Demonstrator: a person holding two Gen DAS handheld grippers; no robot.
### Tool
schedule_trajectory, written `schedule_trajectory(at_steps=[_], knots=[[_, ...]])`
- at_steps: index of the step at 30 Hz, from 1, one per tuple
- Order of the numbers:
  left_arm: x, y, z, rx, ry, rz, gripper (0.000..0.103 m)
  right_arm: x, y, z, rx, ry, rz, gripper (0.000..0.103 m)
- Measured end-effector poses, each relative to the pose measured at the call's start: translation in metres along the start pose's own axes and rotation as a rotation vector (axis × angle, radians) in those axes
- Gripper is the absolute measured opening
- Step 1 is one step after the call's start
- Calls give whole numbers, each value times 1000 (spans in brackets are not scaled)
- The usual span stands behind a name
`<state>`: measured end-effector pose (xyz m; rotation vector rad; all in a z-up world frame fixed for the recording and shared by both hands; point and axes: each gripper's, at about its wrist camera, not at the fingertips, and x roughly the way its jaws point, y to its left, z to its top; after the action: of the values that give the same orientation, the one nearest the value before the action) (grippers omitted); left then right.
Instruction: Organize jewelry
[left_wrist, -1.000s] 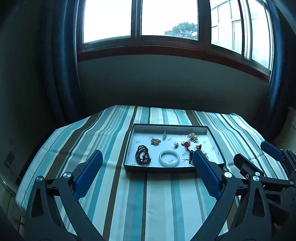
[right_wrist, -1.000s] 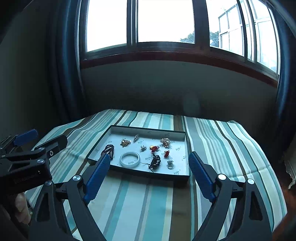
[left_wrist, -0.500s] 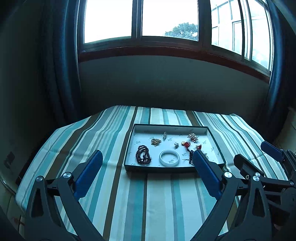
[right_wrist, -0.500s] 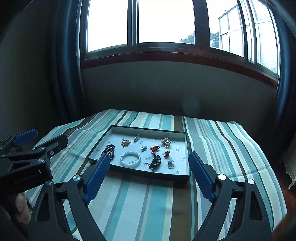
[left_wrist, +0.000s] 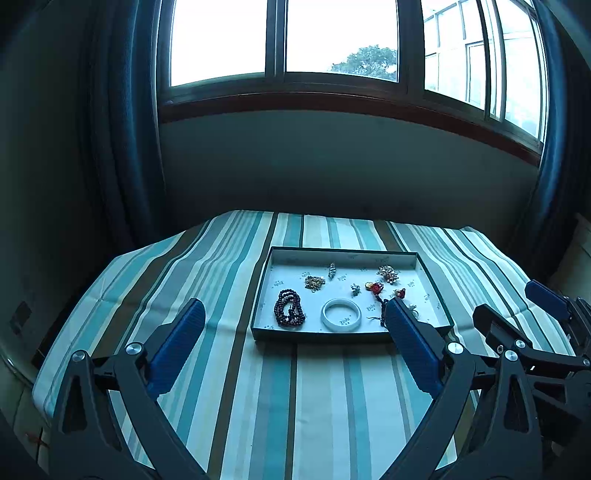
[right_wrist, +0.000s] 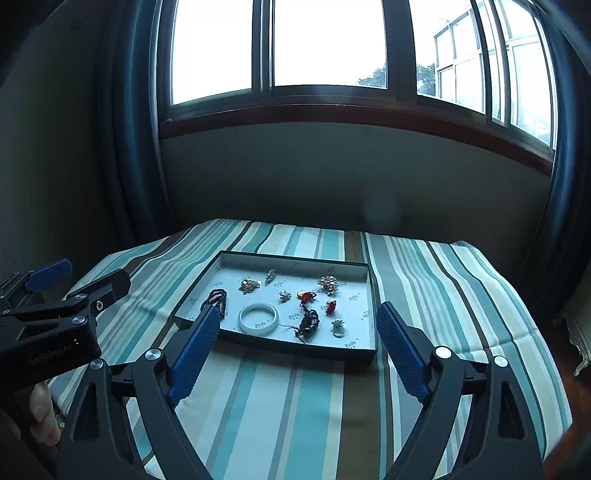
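A smooth white bangle (right_wrist: 257, 318) lies near the front edge of a shallow, dark-rimmed tray (right_wrist: 275, 341), flanked by a coil of dark beads (left_wrist: 289, 314), glinting metallic brooches (right_wrist: 328, 285), red charms (right_wrist: 331, 307) and a small ring (right_wrist: 338, 327) on its pale printed lining. The tray sits on a striped teal, cream and brown tablecloth (left_wrist: 325, 398), ahead of and between the spread, ribbed blue pads of both claws. The left gripper (left_wrist: 295, 347) and right gripper (right_wrist: 295, 341) hover released and empty, short of the tray.
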<state>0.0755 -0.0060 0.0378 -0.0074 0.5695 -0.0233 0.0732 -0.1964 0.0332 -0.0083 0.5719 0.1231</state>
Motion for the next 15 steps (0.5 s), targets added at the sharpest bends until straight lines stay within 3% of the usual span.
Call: schedule_trajectory(at_steps=[15], knots=[[2,0,-2,2,0,8,101,1,1,0,-1,6,-1,85]])
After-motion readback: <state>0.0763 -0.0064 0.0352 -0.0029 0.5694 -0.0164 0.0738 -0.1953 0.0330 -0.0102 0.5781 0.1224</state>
